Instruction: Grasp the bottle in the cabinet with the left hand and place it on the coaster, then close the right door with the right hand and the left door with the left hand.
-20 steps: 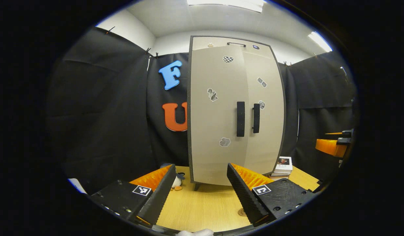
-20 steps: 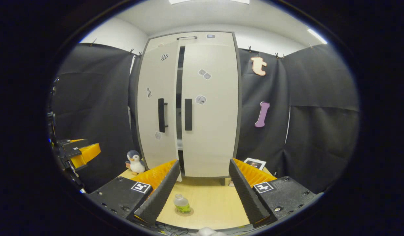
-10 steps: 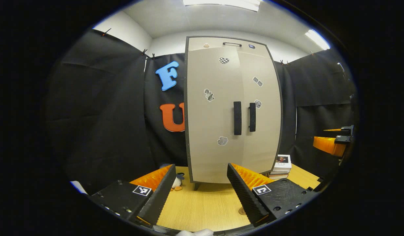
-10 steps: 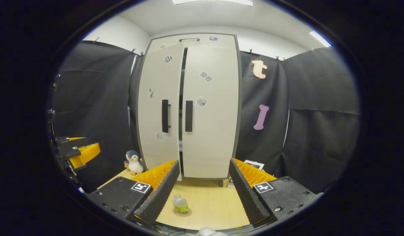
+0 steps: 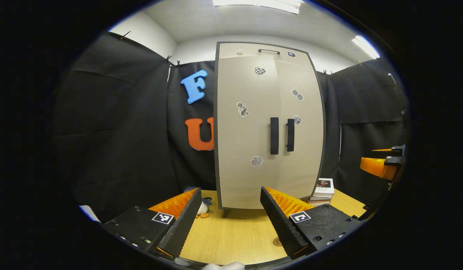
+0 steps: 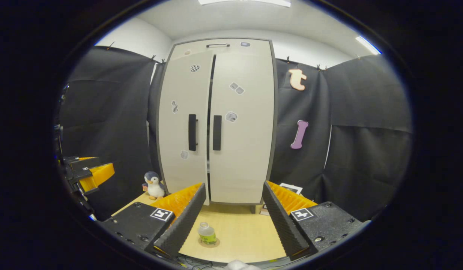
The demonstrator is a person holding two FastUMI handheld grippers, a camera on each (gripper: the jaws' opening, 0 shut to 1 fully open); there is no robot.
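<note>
Bottle point(image 6: 208, 233): upright on coaster point(image 6: 209, 243), near table's point(image 6: 246, 232) front edge, in right gripper view.
Books point(image 5: 321, 189): stacked by cabinet point(image 5: 246, 180), left gripper view.
Left gripper point(image 5: 231, 221): jaws apart, empty.
Right gripper point(image 6: 233, 221): likewise.

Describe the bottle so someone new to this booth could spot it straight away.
Start at the tall pale cabinet at the back of the wooden table. On the table in front of its doors, seen between the right gripper's fingers, the bottle stands upright on a round coaster. It is small and clear with a yellow-green label, unlike the toy penguin left of the cabinet.
</note>
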